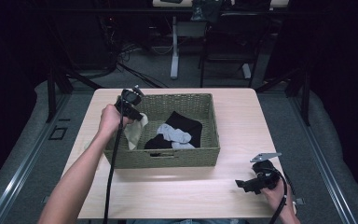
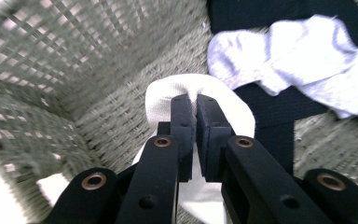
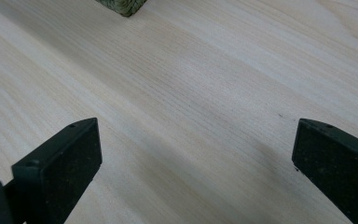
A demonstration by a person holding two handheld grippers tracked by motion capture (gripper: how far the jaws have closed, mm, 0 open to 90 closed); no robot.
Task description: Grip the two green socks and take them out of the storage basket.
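A green woven basket (image 1: 200, 155) stands in the middle of the wooden table (image 1: 242, 121). Inside lie a black garment (image 1: 186, 125) and a pale grey-white sock (image 1: 172, 134). My left gripper (image 1: 137, 113) hangs over the basket's left end, shut on a cream cloth (image 1: 136, 130) that droops down into the basket. In the left gripper view the jaws pinch the cream cloth (image 2: 165, 100), with the white sock (image 2: 303, 56) and black garment (image 2: 279, 109) beyond. My right gripper (image 1: 242, 184) rests low over the table's front right, open and holding nothing (image 3: 193, 158).
The basket's corner (image 3: 123, 5) shows at the top of the right gripper view, above bare table (image 3: 205, 84). Dark floor, a chair and desk legs (image 1: 175, 51) lie beyond the table's far edge.
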